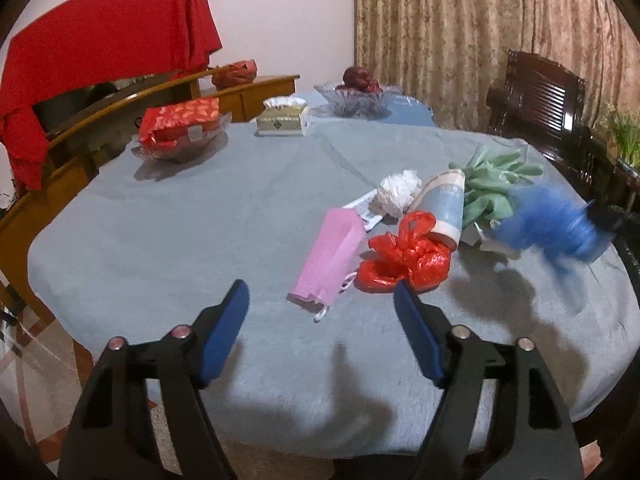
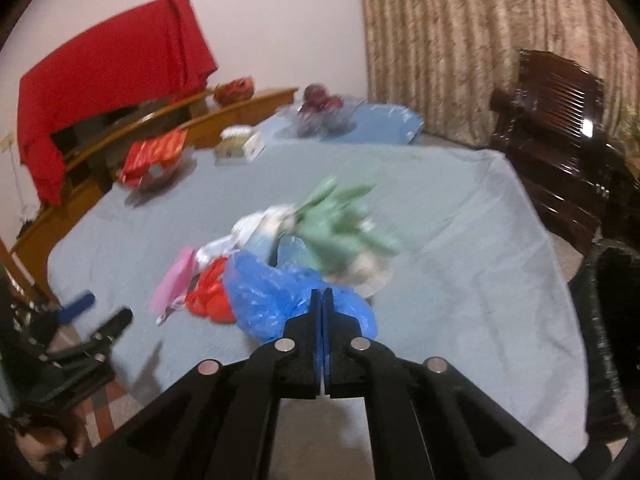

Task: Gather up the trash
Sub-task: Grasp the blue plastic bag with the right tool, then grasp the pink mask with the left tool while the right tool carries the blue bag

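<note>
Blue plastic bag (image 2: 280, 296), motion-blurred, in clamped right fingers (image 2: 316, 320); left fingers (image 1: 224, 336) apart.

Left gripper (image 1: 322, 300) gapes wide; right gripper (image 2: 322, 300) pinched closed

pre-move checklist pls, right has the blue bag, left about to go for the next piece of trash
1. Right gripper shut on blue bag: ok.
2. Blue bag off the table: cannot tell, blurred.
3. Left gripper open, nothing between its fingers: ok.
4. Red bag and pink mask just ahead of left gripper: ok.
5. Bin: dark container at table's right edge, contents not visible: cannot tell.
</note>
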Motion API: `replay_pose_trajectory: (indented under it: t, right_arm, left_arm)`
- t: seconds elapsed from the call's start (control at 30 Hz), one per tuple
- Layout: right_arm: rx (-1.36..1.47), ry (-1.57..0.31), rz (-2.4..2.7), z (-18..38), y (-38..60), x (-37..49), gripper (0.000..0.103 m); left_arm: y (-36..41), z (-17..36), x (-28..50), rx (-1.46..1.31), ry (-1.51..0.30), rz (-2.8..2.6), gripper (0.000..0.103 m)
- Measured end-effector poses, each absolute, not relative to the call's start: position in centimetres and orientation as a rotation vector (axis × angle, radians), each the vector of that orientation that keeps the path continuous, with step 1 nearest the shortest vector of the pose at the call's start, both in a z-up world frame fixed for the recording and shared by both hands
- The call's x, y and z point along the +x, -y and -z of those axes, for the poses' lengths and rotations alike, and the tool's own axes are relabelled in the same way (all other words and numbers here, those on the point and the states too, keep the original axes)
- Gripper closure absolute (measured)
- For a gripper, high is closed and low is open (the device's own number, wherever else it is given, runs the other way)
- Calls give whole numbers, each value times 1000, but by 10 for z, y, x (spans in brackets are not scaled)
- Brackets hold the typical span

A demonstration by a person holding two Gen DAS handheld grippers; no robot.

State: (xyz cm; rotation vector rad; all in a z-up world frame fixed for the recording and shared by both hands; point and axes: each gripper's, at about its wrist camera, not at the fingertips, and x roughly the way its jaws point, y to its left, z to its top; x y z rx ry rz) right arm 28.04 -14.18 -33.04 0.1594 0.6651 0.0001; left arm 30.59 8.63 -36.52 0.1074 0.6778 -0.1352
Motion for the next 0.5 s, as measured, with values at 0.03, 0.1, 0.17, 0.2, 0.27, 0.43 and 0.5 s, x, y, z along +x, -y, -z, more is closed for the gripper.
replay_pose_trajectory:
  t: [0.03, 0.1, 0.17, 0.2, 0.27, 0.43, 0.5]
  right_arm:
    - [162, -653, 7, 325, 148, 279, 102]
    - [168, -629, 13, 314, 157, 274, 102]
    - [158, -609, 27, 308, 163, 271, 102]
    - [161, -603, 33, 305, 167, 271, 102]
    - [171, -605, 41, 304, 174, 273, 102]
    - [178, -606, 49, 306, 178, 277, 102]
    - [175, -607, 49, 306, 178, 276, 102]
  left_arm:
    - [-85, 368, 309, 108, -685, 136, 36]
    - [-83, 375, 319, 108, -704, 138, 37]
    - [-82, 380, 325, 116, -716, 135, 37]
    - [-82, 383, 329, 120, -722, 133, 37]
    - [-81, 390, 339, 125, -734, 131, 37]
    - [-78, 401, 360, 120, -770, 137, 57]
    - [-78, 403, 366, 109, -789, 162, 85]
